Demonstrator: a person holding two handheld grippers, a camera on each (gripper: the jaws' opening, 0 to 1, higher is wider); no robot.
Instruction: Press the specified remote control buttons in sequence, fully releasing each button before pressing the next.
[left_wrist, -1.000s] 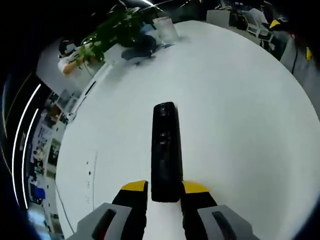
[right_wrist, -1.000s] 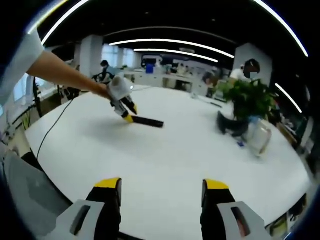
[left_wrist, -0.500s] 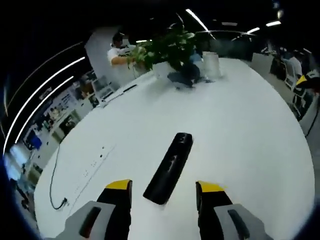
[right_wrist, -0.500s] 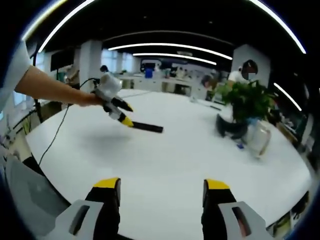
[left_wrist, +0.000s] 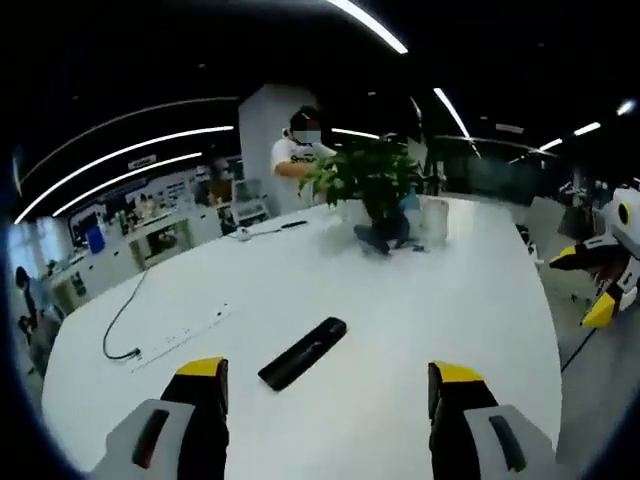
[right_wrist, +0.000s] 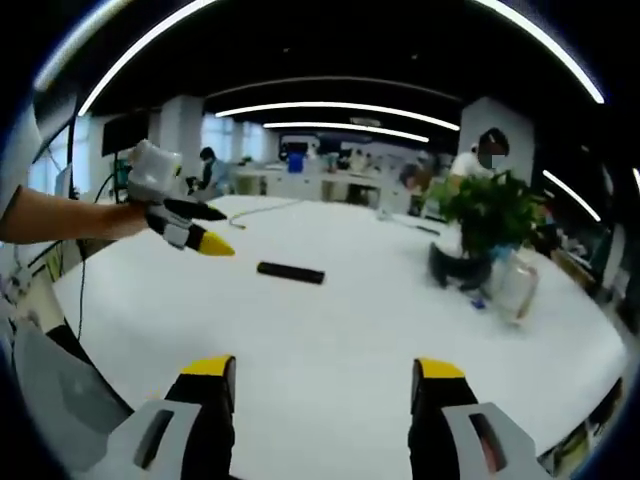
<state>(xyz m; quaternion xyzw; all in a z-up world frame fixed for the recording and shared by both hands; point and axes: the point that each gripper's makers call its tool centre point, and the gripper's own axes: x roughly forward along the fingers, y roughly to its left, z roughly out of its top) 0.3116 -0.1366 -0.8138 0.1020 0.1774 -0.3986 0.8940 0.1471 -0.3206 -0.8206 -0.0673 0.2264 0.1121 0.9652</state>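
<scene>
Both hand-held grippers (left_wrist: 328, 385) (right_wrist: 320, 378) agape, empty

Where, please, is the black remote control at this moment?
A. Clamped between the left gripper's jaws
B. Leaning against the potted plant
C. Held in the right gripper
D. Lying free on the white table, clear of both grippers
D: the remote control lies flat on the white table, beyond the open left gripper; the right gripper is open too.
</scene>
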